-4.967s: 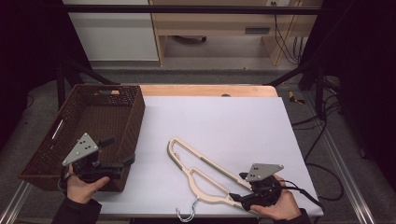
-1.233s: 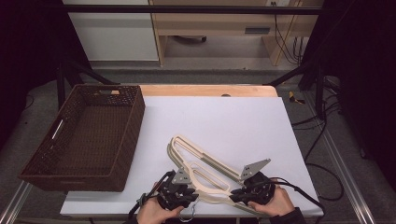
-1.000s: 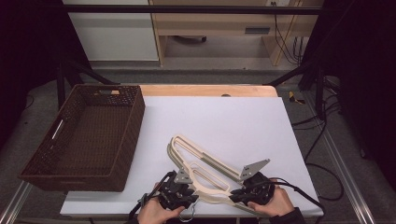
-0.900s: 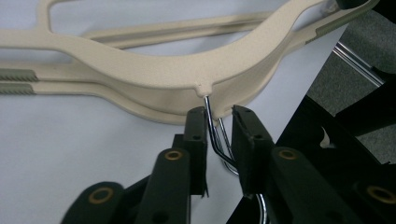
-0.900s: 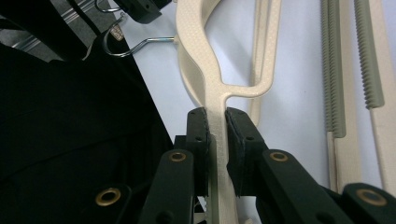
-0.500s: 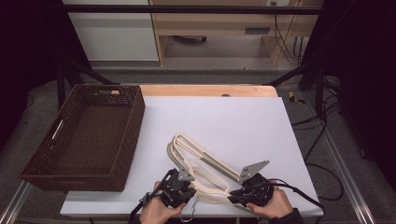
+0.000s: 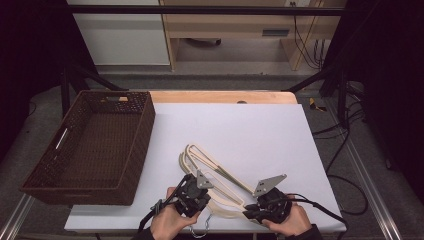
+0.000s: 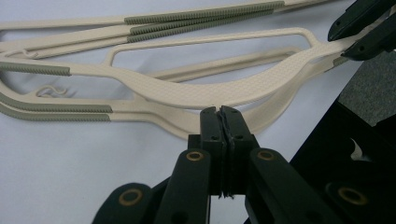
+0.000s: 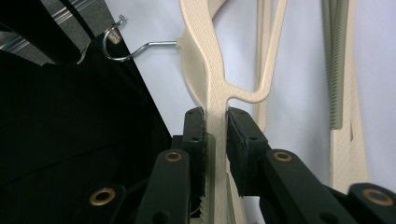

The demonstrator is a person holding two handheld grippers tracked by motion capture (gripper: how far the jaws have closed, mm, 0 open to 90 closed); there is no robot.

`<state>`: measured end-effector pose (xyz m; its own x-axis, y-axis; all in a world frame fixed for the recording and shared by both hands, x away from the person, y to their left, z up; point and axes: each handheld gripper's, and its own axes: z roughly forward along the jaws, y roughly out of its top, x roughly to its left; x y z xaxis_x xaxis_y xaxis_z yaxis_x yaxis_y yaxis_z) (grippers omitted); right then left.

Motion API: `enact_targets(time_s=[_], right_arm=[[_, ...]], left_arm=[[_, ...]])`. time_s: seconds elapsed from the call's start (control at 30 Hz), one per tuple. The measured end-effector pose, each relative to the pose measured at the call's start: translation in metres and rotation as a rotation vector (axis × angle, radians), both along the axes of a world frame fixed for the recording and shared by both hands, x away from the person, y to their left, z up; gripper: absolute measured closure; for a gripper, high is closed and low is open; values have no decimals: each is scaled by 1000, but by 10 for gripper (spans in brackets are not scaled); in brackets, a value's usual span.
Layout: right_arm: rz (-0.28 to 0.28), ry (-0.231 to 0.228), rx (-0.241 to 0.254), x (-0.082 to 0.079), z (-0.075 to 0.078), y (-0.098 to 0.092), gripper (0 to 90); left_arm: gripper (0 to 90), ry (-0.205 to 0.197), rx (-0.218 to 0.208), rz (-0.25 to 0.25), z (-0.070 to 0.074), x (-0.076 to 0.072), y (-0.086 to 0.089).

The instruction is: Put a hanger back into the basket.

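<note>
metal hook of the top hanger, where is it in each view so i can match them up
High view: the metal hook sits at the bottom edge, between the two hands, over the table's front edge.
Left gripper view: the hook cannot be made out.
Right gripper view: upper left, off the cream hanger's neck.
Shared landmark: the cream hanger, lying just beyond the left gripper's shut jaws and clamped by the right gripper.

A dark wicker basket (image 7: 95, 145) sits at the table's (image 7: 250, 130) left edge (white-topped) — cables (image 7: 345, 145) trail on the floor.
</note>
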<state>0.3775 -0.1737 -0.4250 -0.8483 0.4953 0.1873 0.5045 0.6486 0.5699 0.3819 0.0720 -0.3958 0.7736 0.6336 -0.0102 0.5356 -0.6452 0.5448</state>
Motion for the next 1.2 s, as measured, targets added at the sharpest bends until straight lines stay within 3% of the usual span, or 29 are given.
enact_targets(time_s=[0.13, 0.37, 0.53, 0.57, 0.63, 0.7, 0.8, 0.87, 0.97, 1.03, 1.13, 1.17, 1.2], right_arm=[[-17, -8, -6, -1, 0, 0, 700], [-67, -85, -15, -8, 2, 0, 487], [-91, -122, -35, -15, 0, 1, 441], [-121, -117, -70, -19, 0, 5, 456], [-128, -137, -93, -21, -2, 6, 479], [-121, -177, -134, -23, -1, 9, 534], [-95, -222, -155, -25, 0, 16, 620], [-87, -237, -204, -26, 1, 18, 672], [-78, -251, -225, -26, 1, 20, 683], [-88, -253, -239, -27, 2, 21, 702], [-89, -265, -246, -28, 1, 22, 711], [-98, -263, -246, -28, 1, 22, 727], [-108, -266, -246, -29, 2, 22, 811]], left_arm=[[888, 5, 21, -4, 3, -1, -3], [888, -9, 84, -7, 17, 1, -15], [888, -13, 113, -22, 25, 2, -24], [888, -3, 121, -27, 29, 3, -27], [888, -1, 127, -29, 31, 4, -28], [888, 3, 125, -31, 32, 5, -28], [888, 4, 124, -31, 33, 5, -29], [888, 7, 133, -41, 34, 6, -28], [888, 19, 126, -42, 34, 7, -27], [888, 21, 86, -13, 33, 6, -29], [887, 23, 97, -21, 35, 7, -30], [887, 17, 99, -23, 36, 7, -30], [887, 16, 94, -23, 36, 6, -30]])
